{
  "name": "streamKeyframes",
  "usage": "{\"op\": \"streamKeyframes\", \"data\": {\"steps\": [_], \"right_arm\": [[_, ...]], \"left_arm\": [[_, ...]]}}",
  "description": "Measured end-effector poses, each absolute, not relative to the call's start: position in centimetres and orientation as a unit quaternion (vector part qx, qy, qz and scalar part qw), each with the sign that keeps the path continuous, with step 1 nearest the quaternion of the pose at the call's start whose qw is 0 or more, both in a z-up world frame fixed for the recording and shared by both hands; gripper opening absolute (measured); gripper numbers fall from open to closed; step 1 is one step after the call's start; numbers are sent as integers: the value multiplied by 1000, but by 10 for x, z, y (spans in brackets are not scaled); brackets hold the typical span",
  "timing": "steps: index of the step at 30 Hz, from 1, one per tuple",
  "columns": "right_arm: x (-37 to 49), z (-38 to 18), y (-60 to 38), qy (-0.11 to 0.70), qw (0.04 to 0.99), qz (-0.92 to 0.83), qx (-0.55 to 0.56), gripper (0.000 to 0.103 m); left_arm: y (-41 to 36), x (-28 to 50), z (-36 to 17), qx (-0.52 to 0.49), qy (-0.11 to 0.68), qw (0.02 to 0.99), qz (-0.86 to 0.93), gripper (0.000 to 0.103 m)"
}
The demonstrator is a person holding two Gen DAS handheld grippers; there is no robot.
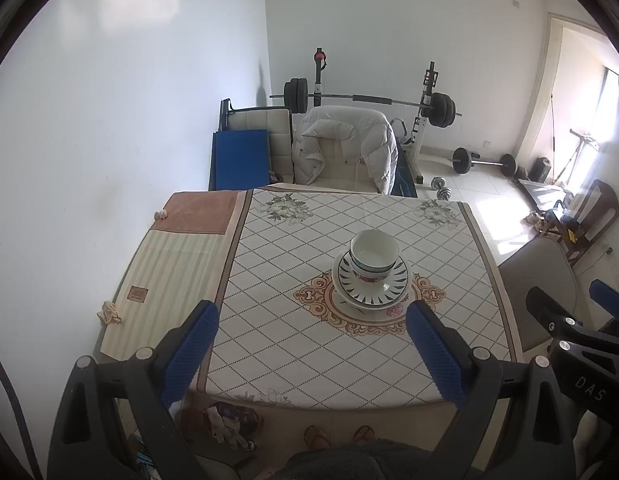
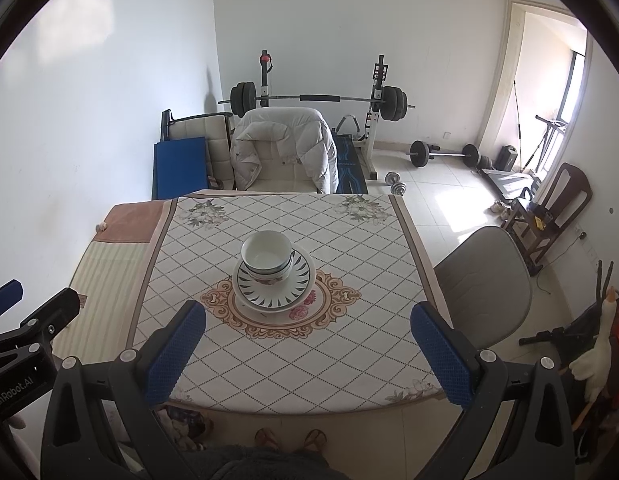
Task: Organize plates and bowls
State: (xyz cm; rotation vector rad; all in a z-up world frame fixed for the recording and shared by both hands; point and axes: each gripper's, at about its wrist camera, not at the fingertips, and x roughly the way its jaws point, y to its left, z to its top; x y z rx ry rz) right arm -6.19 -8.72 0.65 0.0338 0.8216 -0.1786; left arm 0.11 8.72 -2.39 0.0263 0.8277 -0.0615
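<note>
Stacked bowls [image 1: 374, 255] sit on stacked plates [image 1: 371, 286] at the middle of the table [image 1: 293, 352]. The top plate has dark leaf marks on its rim. The same bowls [image 2: 267, 258] and plates [image 2: 275, 286] show in the right wrist view. My left gripper [image 1: 311, 320] is open and empty, held above the table's near edge, apart from the stack. My right gripper [image 2: 309, 322] is open and empty, also back from the stack. The right gripper shows at the right edge of the left wrist view [image 1: 565, 320].
A chair draped with a white jacket [image 1: 345, 148] stands at the table's far side. A grey chair [image 2: 485, 280] stands to the right. A striped cloth [image 1: 165, 280] with a crumpled tissue [image 1: 111, 312] covers the table's left part. A weight bench [image 2: 317, 100] stands behind.
</note>
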Motion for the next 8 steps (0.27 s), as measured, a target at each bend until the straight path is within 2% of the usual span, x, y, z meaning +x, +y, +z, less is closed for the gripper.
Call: {"op": "streamKeyframes", "data": {"steps": [8], "right_arm": [[-59, 8, -85, 400, 913, -84, 16, 103]], "left_arm": [[89, -2, -24, 17, 394, 918, -26, 96]]}}
